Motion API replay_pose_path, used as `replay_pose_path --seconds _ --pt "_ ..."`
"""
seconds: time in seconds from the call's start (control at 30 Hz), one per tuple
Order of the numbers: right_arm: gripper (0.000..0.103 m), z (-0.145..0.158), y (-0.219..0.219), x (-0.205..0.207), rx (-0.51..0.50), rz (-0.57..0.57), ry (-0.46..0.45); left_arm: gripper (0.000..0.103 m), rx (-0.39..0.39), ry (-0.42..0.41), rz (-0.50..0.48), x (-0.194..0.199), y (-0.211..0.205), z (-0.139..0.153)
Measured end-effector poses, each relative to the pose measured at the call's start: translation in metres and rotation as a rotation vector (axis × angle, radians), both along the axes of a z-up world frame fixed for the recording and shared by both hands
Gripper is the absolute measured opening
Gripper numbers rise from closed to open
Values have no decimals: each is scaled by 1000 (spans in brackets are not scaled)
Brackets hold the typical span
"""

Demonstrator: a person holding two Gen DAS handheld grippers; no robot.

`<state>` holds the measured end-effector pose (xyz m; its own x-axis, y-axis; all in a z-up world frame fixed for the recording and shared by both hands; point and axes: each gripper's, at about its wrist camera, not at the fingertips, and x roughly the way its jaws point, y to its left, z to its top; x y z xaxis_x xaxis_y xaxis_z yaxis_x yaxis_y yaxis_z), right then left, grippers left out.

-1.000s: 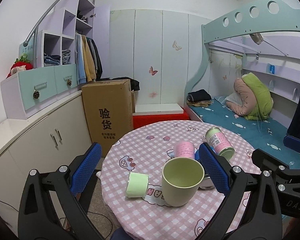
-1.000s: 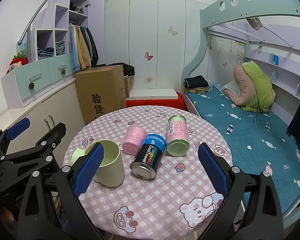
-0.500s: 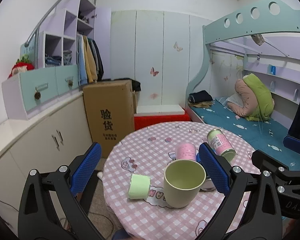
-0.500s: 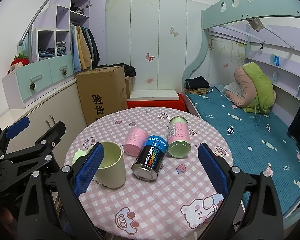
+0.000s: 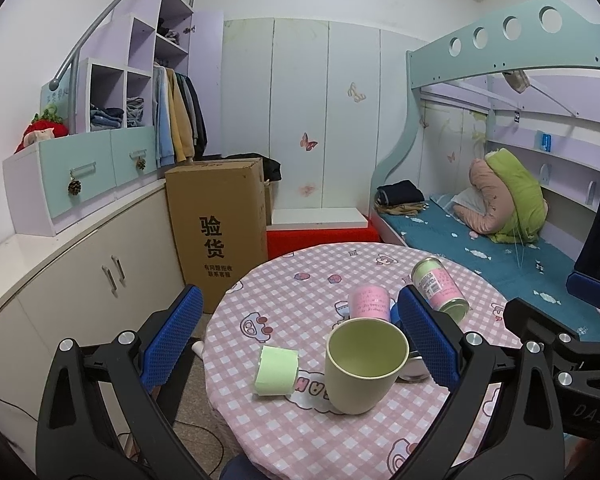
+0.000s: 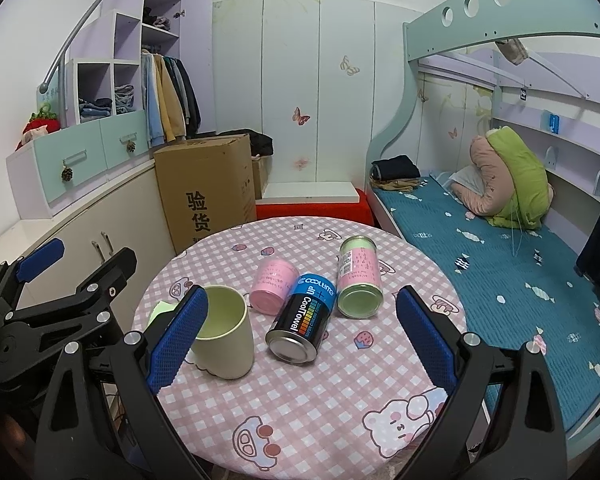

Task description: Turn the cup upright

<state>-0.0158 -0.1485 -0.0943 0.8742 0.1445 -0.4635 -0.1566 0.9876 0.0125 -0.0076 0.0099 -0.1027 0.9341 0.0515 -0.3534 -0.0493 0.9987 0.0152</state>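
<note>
Surface (image 6: 340,412): round, pink checked cloth with cartoon prints; near edge and right edge bare in the right wrist view, open floor and bed (image 6: 500,264) beyond the right rim, cabinets (image 5: 80,280) and cardboard box (image 5: 216,224) off the left rim.

Cup (image 5: 364,364): pale green, upright, mouth up, on the left half of the surface near its near-left edge. Free of both tools.

Green roll (image 5: 276,370): on its side, just beside the cup toward the left rim.

Pink can (image 6: 272,286), blue-black can (image 6: 304,320), pink-green can (image 6: 358,276): all lying on their sides mid-surface, right of the cup, close together.

Left hand-held gripper (image 5: 300,340): blue pads spread wide, nothing between them held; cup sits in line between the pads but apart from both.

Right hand-held gripper (image 6: 300,336): pads spread wide, empty; its left pad overlaps the cup's rim in view, and contact cannot be told.

Change from a second ago: cup unchanged, already upright; both tools have drawn back slightly, the surface showing a little smaller and farther in each view.
</note>
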Motion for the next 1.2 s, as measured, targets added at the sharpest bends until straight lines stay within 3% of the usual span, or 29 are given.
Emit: replay_pose_path --seconds 1.2 --pt "92 2 5 -5 2 5 0 98 -4 -27 7 -8 5 4"
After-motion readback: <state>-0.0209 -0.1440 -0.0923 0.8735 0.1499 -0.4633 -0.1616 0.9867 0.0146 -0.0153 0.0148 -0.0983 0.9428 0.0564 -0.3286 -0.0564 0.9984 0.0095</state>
